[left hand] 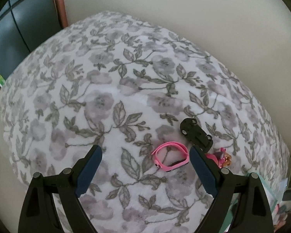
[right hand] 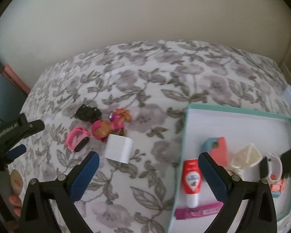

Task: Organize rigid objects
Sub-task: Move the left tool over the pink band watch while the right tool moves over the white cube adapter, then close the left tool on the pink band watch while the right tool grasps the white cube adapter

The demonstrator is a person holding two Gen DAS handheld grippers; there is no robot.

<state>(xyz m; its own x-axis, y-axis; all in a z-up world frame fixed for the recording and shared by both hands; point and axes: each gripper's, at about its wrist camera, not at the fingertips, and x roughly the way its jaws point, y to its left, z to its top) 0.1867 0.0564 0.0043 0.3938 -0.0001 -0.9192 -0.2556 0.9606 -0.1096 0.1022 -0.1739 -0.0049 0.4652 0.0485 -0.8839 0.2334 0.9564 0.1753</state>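
Left gripper (left hand: 145, 155): fingers spread wide, holding nothing. Pink looped plastic wristband (left hand: 170, 157): lower right of centre in the left wrist view, on the floral bedspread (left hand: 106, 77), just inside the right-hand finger, long axis crosswise. Beyond it: black toy car (left hand: 196, 133). Right gripper (right hand: 148, 161): released, near the mint-rimmed tray (right hand: 186, 136); the left is judged nearer the wristband.

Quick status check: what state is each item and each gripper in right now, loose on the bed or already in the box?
Left gripper: open, empty.
Right gripper: open, empty.
Pink watch band with black face: loose on floral blanket, buckled in a loop.
Black toy car: upside down, loose.
Pink and brown puppy figure: on its side, loose.
White rounded block: loose.
Teal-rimmed box: open, partly filled.
Red and white tube: boxed, lying flat.
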